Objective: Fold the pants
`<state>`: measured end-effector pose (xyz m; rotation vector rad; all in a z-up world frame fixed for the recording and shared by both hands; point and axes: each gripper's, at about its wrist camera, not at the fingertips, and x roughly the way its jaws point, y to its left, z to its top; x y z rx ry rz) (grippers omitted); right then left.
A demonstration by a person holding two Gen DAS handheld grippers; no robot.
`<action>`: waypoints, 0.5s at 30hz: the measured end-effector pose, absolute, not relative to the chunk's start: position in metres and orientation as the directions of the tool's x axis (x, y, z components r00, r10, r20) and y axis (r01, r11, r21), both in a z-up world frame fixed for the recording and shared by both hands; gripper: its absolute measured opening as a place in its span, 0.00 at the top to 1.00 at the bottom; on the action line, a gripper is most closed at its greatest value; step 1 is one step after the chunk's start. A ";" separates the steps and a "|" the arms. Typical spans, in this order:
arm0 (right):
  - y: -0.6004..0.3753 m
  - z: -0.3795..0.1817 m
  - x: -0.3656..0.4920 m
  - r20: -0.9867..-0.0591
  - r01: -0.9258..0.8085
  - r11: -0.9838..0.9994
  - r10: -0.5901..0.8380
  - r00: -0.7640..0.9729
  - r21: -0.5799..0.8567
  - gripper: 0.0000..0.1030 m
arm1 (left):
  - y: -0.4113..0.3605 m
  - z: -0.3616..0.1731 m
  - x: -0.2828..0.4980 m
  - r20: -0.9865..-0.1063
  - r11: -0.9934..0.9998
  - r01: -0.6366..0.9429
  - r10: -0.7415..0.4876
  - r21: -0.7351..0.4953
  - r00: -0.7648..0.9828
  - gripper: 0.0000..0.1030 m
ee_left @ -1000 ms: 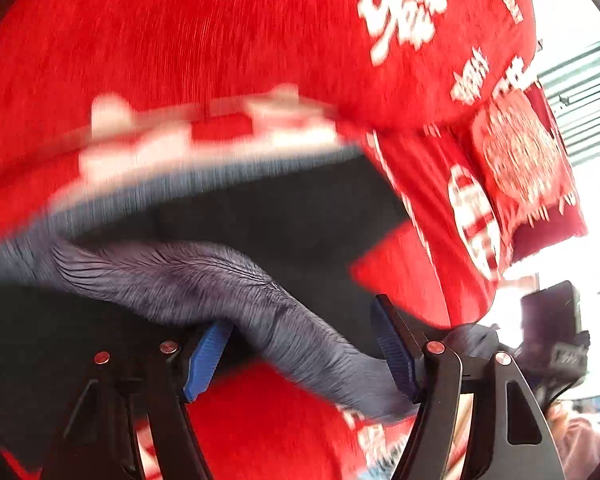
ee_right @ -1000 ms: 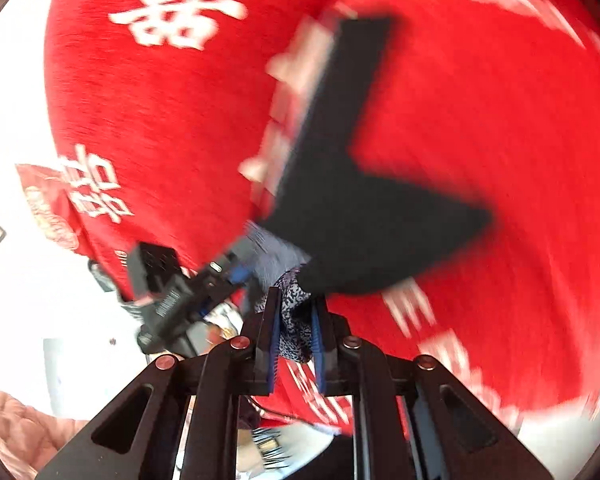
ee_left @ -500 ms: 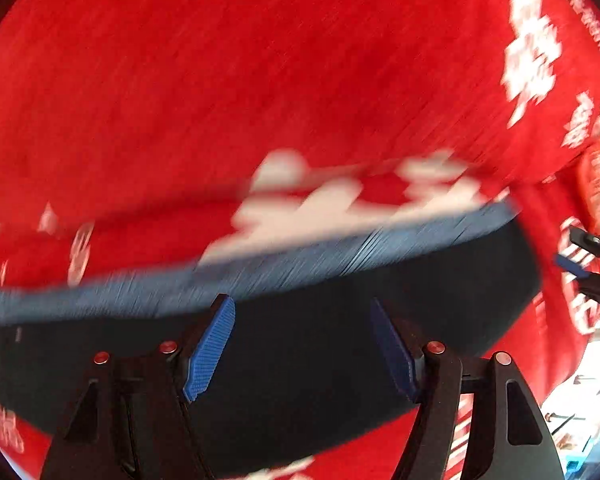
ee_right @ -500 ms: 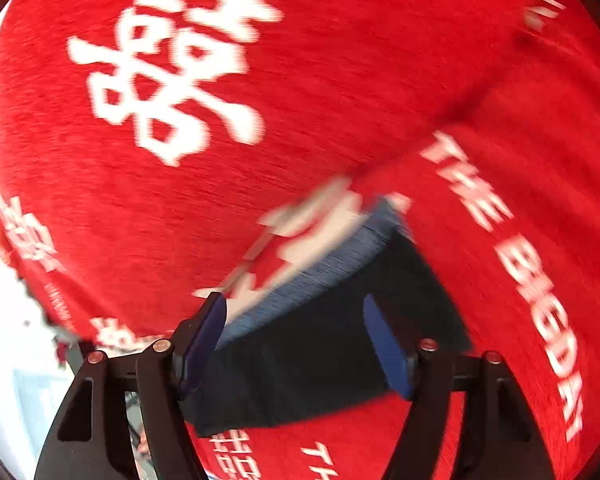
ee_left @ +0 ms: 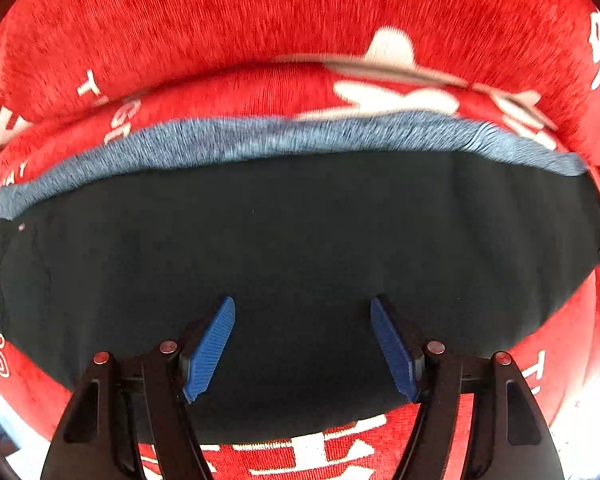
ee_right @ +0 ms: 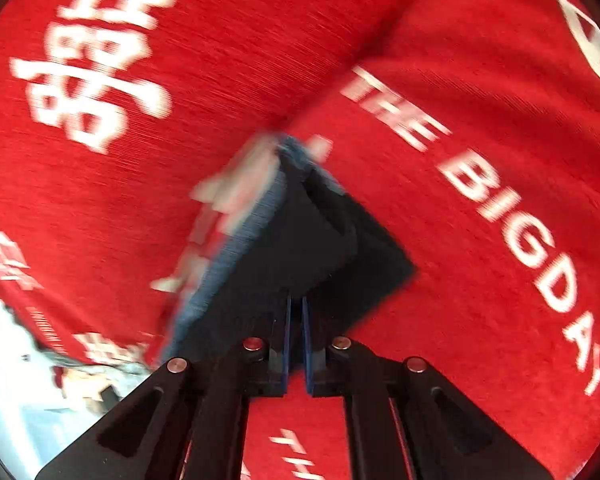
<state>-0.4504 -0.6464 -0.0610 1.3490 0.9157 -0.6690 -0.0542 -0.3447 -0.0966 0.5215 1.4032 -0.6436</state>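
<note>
The black pants (ee_left: pixel 300 240) lie folded and flat on the red cloth, with their grey-blue waistband (ee_left: pixel 260 140) along the far edge. My left gripper (ee_left: pixel 302 336) is open just above the pants, its blue pads (ee_left: pixel 210 350) apart and empty. In the right wrist view the pants (ee_right: pixel 300 248) show as a dark folded shape with the waistband (ee_right: pixel 236 248) on the left. My right gripper (ee_right: pixel 296 320) is shut at the near edge of the pants and seems to pinch the fabric there.
The red cloth (ee_left: pixel 260 20) with white lettering covers the whole surface; "THE BIGDAY" (ee_right: pixel 500 200) runs on the right. A bright floor area (ee_right: pixel 20 380) shows past the cloth's left edge.
The left gripper let go of the waistband and now hovers open over the flat pants. The right gripper opened half a second ago and has now shut at the pants' edge.
</note>
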 end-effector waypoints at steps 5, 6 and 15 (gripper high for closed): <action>-0.637 -0.067 -0.480 -0.821 0.821 0.044 0.076 0.566 0.570 0.52 | -0.342 -0.097 -0.055 -0.992 0.721 0.692 -0.111 -0.040 0.059 0.26; -0.636 -0.068 -0.483 -0.819 0.819 0.033 0.082 0.569 0.572 0.52 | -0.342 -0.097 -0.055 -0.993 0.720 0.693 -0.107 -0.036 0.060 0.26; -0.602 -0.031 -0.447 -0.841 0.830 0.136 0.118 0.529 0.541 0.52 | -0.279 -0.071 -0.027 -0.994 0.783 0.622 -0.072 -0.007 0.079 0.26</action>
